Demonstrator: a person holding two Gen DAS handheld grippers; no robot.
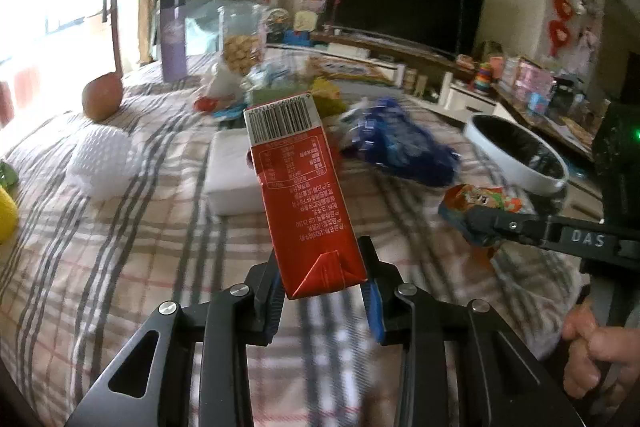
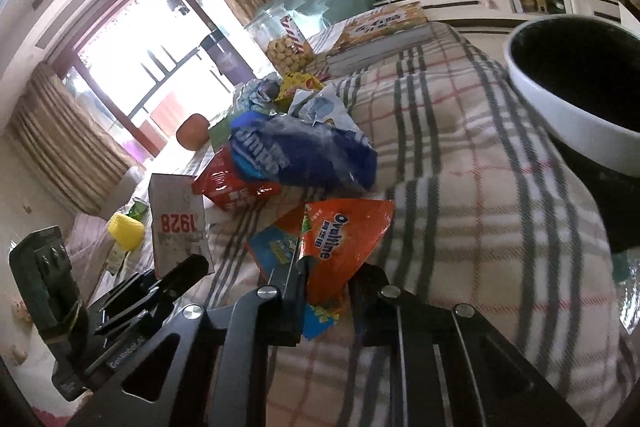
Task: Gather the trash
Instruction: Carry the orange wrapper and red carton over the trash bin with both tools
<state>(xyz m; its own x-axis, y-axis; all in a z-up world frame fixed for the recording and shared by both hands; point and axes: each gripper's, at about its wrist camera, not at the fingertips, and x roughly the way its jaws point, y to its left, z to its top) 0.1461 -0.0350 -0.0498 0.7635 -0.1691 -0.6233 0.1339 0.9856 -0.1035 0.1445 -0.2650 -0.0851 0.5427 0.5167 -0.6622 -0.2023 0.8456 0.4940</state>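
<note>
A red drink carton (image 1: 300, 195) with a barcode on its far end sticks out from my left gripper (image 1: 324, 291), whose jaws press on its near end. In the right wrist view the same carton (image 2: 176, 223) shows a pale face, with the left gripper (image 2: 188, 267) below it. My right gripper (image 2: 326, 283) is shut on an orange Ovaltine wrapper (image 2: 344, 227) just above the plaid cloth (image 2: 460, 219). From the left wrist view that gripper (image 1: 476, 227) reaches in from the right with the wrapper (image 1: 484, 201). A white bin with a black liner (image 1: 516, 155) (image 2: 560, 107) stands at the table's right edge.
A crumpled blue wrapper (image 1: 400, 147), a red wrapper (image 2: 232, 187) and more packets lie mid-table. A white pack (image 1: 232, 179), a white foam net (image 1: 100, 163), a round fruit (image 1: 102, 97), a cookie jar (image 1: 240, 43) and a purple box (image 1: 174, 39) stand further left. A hand (image 1: 596, 351) holds the right gripper.
</note>
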